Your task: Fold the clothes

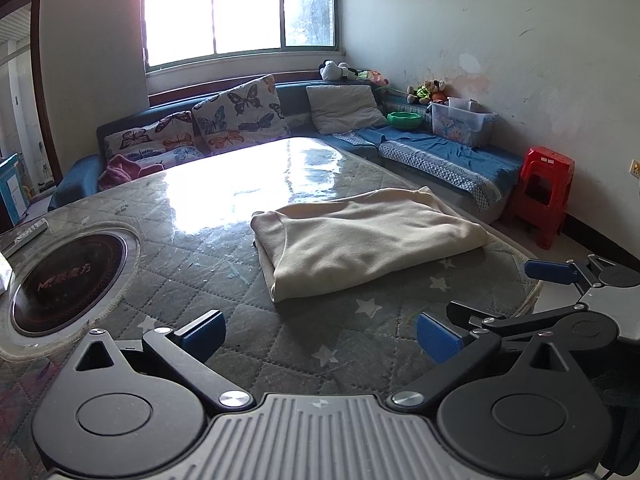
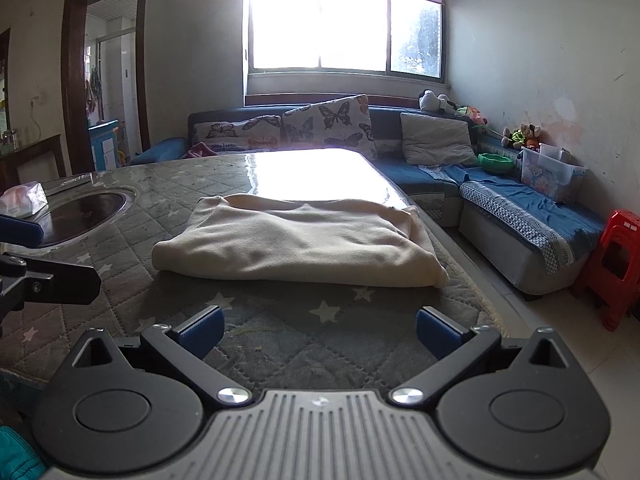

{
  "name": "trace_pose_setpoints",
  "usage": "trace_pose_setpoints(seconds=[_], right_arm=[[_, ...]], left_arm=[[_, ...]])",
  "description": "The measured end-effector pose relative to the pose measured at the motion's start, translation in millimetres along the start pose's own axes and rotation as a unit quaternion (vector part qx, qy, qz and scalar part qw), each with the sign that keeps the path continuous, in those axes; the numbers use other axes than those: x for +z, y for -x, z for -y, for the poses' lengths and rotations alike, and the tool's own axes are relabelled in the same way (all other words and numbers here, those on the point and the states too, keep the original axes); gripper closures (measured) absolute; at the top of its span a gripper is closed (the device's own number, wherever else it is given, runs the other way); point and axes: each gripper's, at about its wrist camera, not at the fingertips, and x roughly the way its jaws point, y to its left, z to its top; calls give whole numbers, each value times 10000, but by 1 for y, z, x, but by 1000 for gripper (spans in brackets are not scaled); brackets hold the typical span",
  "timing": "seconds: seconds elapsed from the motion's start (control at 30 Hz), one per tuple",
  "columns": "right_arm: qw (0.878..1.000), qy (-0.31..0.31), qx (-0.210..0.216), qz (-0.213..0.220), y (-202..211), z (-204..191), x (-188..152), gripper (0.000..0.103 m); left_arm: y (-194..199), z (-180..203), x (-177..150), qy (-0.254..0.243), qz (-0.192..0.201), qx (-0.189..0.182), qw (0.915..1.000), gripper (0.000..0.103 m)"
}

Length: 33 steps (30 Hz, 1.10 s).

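Observation:
A cream garment (image 1: 360, 236) lies folded into a flat rectangle on the quilted table cover (image 1: 224, 276), near the table's right edge. It also shows in the right wrist view (image 2: 296, 240). My left gripper (image 1: 320, 334) is open and empty, low over the table, short of the garment's near edge. My right gripper (image 2: 318, 330) is open and empty, also short of the garment's near edge. The right gripper's blue-padded fingers (image 1: 548, 271) show at the right of the left wrist view. The left gripper's fingers (image 2: 20, 230) show at the left of the right wrist view.
A round cooktop (image 1: 68, 276) is set into the table at the left, with a tissue pack (image 2: 24, 200) beside it. A blue sofa (image 2: 516, 216) with cushions, a plastic box (image 2: 552, 174) and a green bowl wraps behind and right. A red stool (image 2: 616, 264) stands on the floor at right.

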Motion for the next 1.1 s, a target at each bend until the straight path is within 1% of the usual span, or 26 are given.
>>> trace_pose_setpoints(seconds=[0.27,0.57,0.9,1.1], right_arm=[[9999,-54,24,93,5,3,-1,0],[9999,-103,21,90,5,6,0,0],[9999,-125,24,-9,-5,6,3,0],[9997,-176,16,-147,-16,7,4,0]], left_arm=[[5,7,0,-99,66,37,9999,0],[6,12,0,-183,85,38,9998,0],[-2,8,4,-145,-7,2,9999,0],[-15,4,8,-139,-156,-44,9998,0]])
